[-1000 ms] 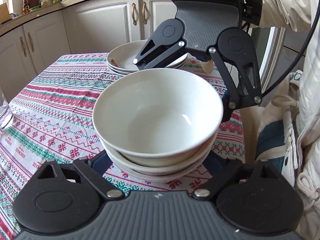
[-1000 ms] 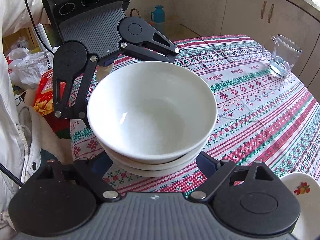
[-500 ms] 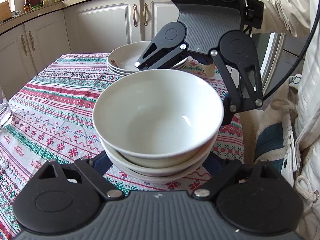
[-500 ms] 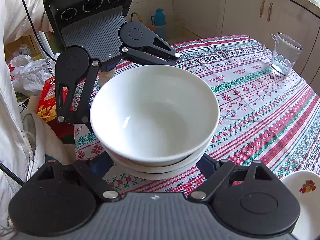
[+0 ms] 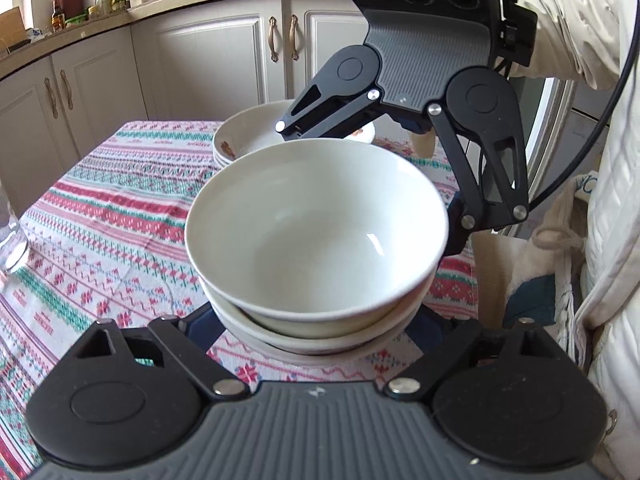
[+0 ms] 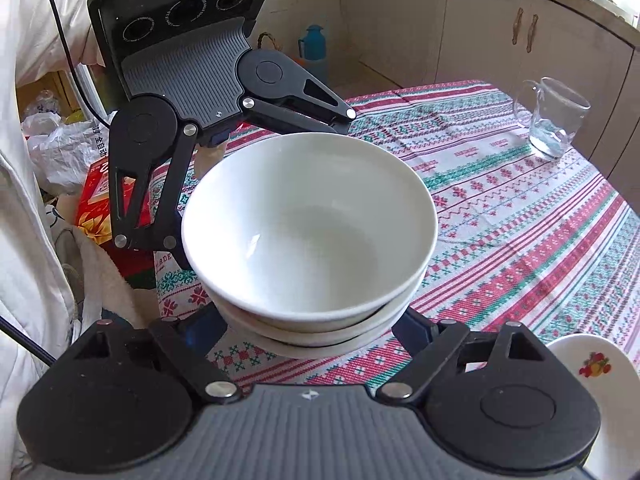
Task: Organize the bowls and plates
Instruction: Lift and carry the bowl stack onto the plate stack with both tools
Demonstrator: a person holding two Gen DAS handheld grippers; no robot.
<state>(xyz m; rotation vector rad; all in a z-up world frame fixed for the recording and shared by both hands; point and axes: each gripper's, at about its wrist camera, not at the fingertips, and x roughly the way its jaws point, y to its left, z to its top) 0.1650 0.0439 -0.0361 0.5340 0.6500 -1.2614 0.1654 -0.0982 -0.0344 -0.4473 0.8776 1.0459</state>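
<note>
A stack of three white bowls [image 5: 316, 240] is held between my two grippers above the patterned tablecloth [image 5: 100, 232]; it also shows in the right wrist view [image 6: 308, 232]. My left gripper [image 5: 316, 332] is spread wide, its jaws pressing the lowest bowl from the near side. My right gripper [image 6: 308, 332] does the same from the opposite side, and shows across the stack in the left wrist view [image 5: 372, 184]. A stack of white plates with a fruit motif [image 5: 248, 136] sits on the table behind the bowls.
A glass mug [image 6: 552, 120] stands at the table's far side. A decorated white plate [image 6: 592, 368] lies at the lower right of the right wrist view. White kitchen cabinets [image 5: 200, 64] stand behind the table. A red box [image 6: 100, 200] and bags lie off the table's edge.
Both grippers have carried the bowl stack upward and slightly toward the plate stack. The grip on the bowls looks unchanged.
</note>
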